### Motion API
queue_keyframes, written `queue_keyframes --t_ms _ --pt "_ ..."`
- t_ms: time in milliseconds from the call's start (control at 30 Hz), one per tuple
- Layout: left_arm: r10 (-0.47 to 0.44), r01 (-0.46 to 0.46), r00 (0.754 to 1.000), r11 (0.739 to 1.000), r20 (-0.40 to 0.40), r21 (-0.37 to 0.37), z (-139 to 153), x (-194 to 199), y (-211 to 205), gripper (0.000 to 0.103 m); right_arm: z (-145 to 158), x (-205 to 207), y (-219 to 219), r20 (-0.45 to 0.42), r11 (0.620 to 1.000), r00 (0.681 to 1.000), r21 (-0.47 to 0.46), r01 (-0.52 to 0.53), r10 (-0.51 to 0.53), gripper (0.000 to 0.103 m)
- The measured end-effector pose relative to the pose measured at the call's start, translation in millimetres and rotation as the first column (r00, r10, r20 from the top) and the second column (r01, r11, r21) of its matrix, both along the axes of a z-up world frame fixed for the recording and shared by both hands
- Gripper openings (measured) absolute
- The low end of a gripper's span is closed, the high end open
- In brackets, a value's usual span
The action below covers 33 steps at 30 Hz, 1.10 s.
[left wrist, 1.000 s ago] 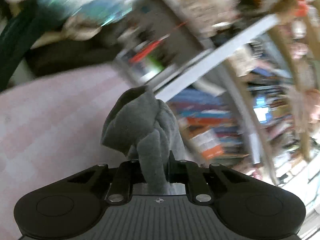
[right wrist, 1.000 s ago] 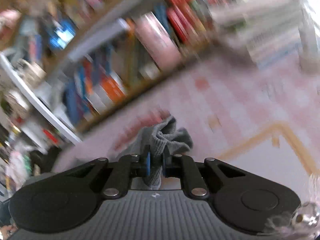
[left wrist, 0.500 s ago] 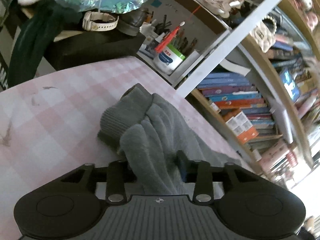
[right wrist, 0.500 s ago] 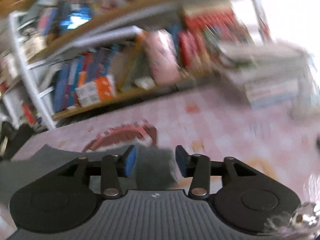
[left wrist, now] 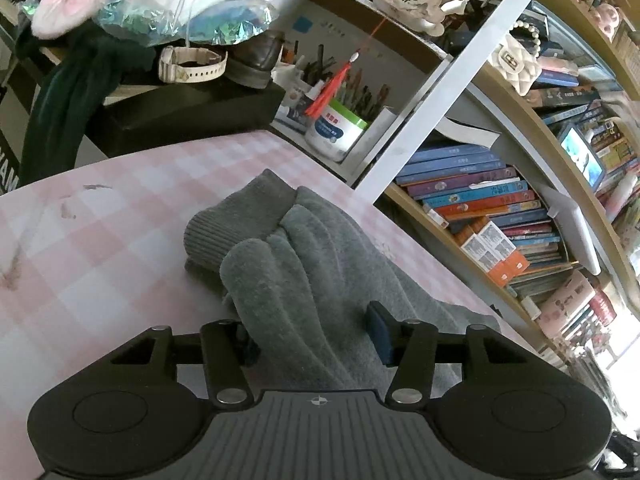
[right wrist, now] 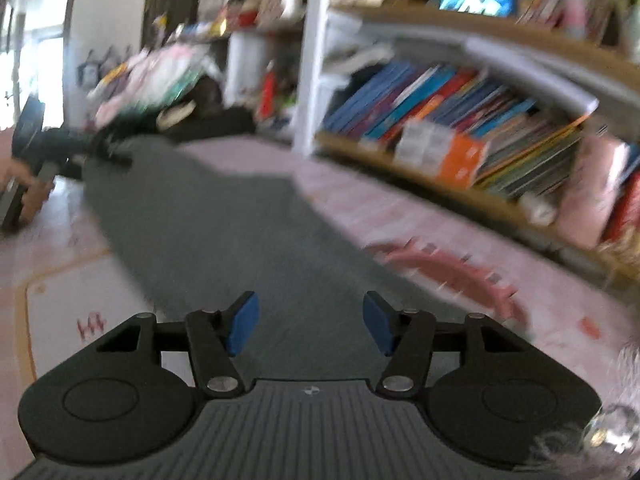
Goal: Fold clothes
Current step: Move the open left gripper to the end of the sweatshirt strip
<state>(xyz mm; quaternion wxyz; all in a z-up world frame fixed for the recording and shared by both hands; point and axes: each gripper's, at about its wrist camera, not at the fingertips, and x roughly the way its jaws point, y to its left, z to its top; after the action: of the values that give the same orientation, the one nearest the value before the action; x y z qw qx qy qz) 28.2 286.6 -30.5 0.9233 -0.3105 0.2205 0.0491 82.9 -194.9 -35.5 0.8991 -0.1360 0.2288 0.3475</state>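
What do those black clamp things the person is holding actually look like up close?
Both match. The left tongs and right tongs each have a ribbed black body with two round side lobes, a small crosshair mark in the middle, silver pivot pins, and two black fingers tipped with blue pads.

left gripper (left wrist: 316, 330) | black, ribbed, silver screws | right gripper (right wrist: 310, 326) | blue pads, blurred

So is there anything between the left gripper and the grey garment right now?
Nothing visible. The left gripper, whose jaws have just been opening, straddles a fold of the grey garment on the pink checked table. The near pad stands clear of the cloth; the far one is hidden behind it.
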Motion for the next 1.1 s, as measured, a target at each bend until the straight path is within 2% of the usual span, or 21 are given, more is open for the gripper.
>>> queue_keyframes --t_ms 133,433,967,1100 --pt "0.000 0.000 1.000 1.000 0.003 0.014 1 1 -3 0.057 -15 15 -1 -0.058 1.000 0.998 -0.016 -0.001 0.000 0.056" --pt "-0.013 0.013 1.000 1.000 0.012 0.012 0 1 -4 0.064 -21 19 -19 -0.123 0.998 0.992 0.055 0.033 -0.026 0.057" --pt "-0.015 0.015 1.000 1.000 0.021 0.002 0 2 -4 0.068 -21 17 -12 -0.098 0.999 0.994 0.003 0.055 -0.054 0.070" --pt "0.026 -0.026 1.000 1.000 0.015 0.003 0 1 -7 0.062 -21 18 -11 -0.099 0.998 0.993 -0.003 0.059 -0.059 0.073"
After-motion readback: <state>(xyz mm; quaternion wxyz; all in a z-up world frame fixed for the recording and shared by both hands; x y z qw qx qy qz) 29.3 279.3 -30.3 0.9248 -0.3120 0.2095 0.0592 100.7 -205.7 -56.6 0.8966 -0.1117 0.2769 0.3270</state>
